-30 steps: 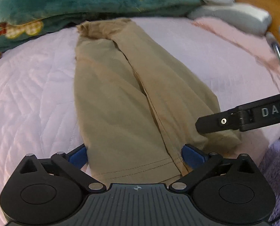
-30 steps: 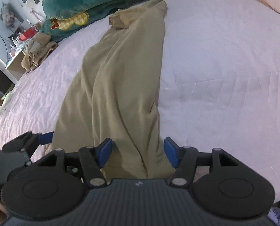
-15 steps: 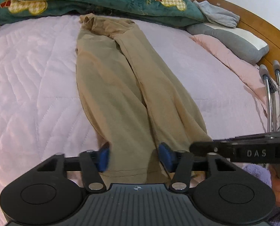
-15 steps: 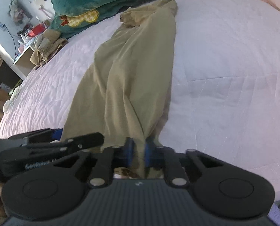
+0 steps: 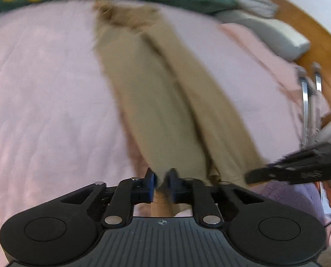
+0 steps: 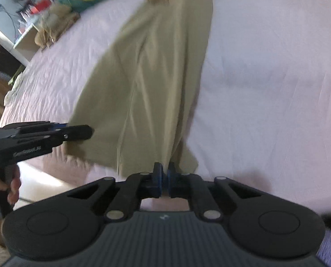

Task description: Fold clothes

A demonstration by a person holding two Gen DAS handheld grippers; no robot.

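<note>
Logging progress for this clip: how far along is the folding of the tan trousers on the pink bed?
Done: the long tan cotton trousers lie spread lengthwise on the pink quilted bedcover, legs side by side. In hand: the left gripper and the right gripper are each shut on the hem end, one per leg. Left: no fold shows yet; the hem end must still go to the waistband.

Soft, even daylight fills both views, with no harsh glare. Motion blur smears the khaki trousers (image 5: 165, 102) and pink bedspread (image 5: 43, 89), while the near black tongs (image 6: 164, 179) stay sharp. Fisheye distortion bends the edges.
</note>
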